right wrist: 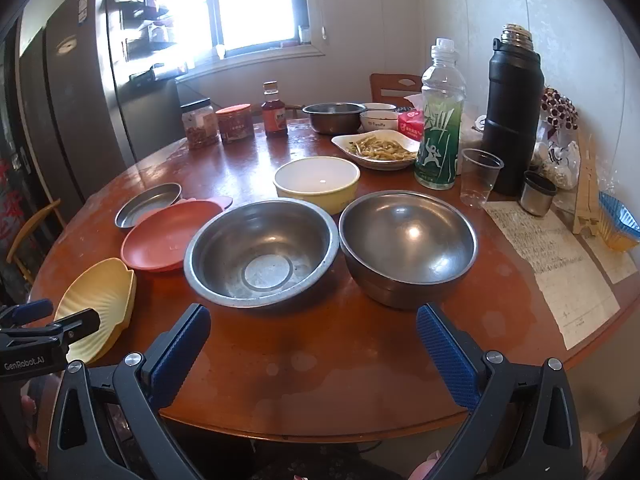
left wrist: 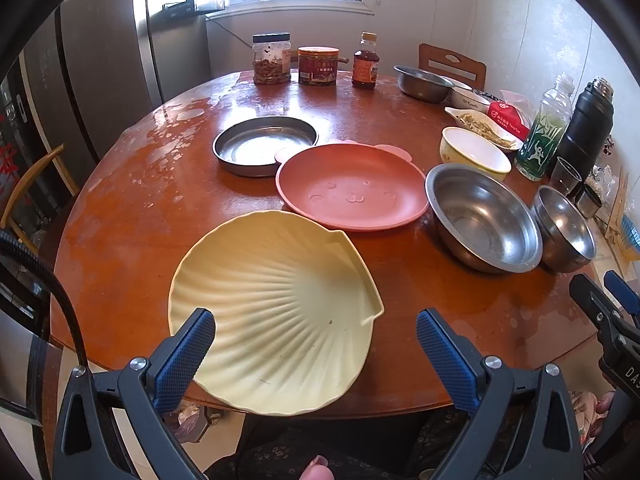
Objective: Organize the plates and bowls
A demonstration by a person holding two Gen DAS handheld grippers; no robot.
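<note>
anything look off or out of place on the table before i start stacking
The yellow shell plate hangs partly over the table's near edge, so a nudge could tip it off. The pink plate overlaps the rim of the steel plate behind it. The tabletop's finish looks worn and blotchy. Nothing seems spilled or broken.

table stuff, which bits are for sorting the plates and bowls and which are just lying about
For the job:
yellow shell plate
pink plate
flat steel dish
wide steel bowl
deep steel bowl
yellow bowl

Just lying about:
two jars
sauce bottle
green drink bottle
black flask
plastic cup
paper sheets
</note>
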